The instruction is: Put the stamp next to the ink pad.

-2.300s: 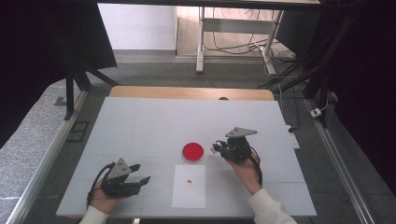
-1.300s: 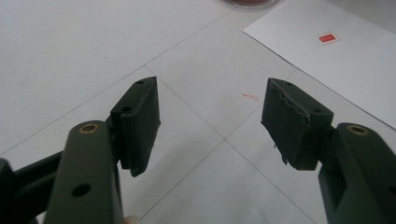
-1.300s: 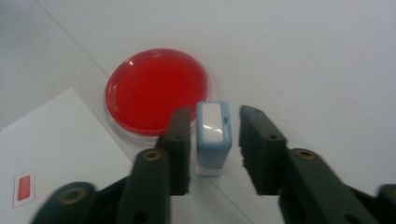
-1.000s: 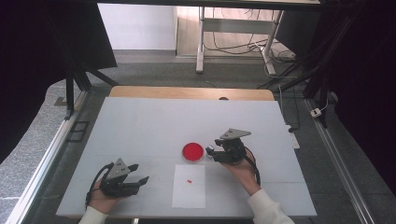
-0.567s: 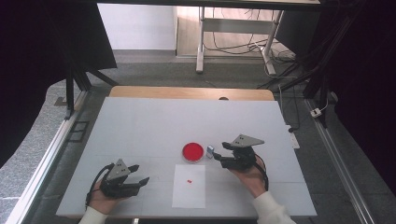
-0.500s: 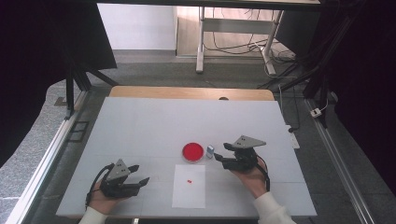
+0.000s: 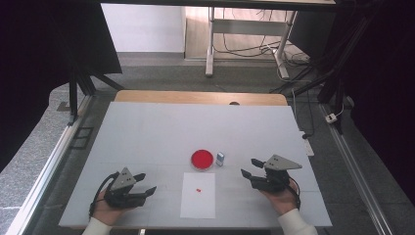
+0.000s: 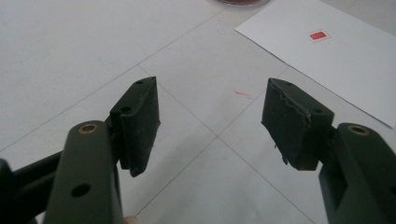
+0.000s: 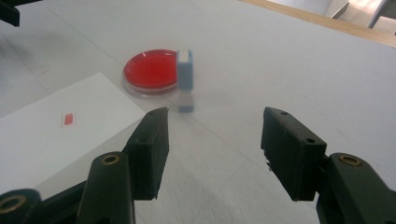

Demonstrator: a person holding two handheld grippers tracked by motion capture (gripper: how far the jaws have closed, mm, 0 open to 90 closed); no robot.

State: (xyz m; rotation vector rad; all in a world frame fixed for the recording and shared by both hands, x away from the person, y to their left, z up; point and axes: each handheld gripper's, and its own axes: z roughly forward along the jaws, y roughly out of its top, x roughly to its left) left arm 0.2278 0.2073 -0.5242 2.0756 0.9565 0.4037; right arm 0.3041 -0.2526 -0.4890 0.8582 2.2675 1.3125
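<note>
Lower left: left gripper (image 7: 131, 190) unmoved, jaws apart, empty. Centre: small blue block (image 7: 220, 158) now stands alone beside red dish (image 7: 202, 159) — released. Lower right: right gripper (image 7: 248, 175) withdrawn, jaws just closing slightly, nothing between — placement looks complete.

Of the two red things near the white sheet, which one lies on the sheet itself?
The small red sticker, a tiny rectangle on the white sheet. The red dish is round, far bigger, and sits on the table just beyond the sheet's far edge, beside the small blue block.
</note>
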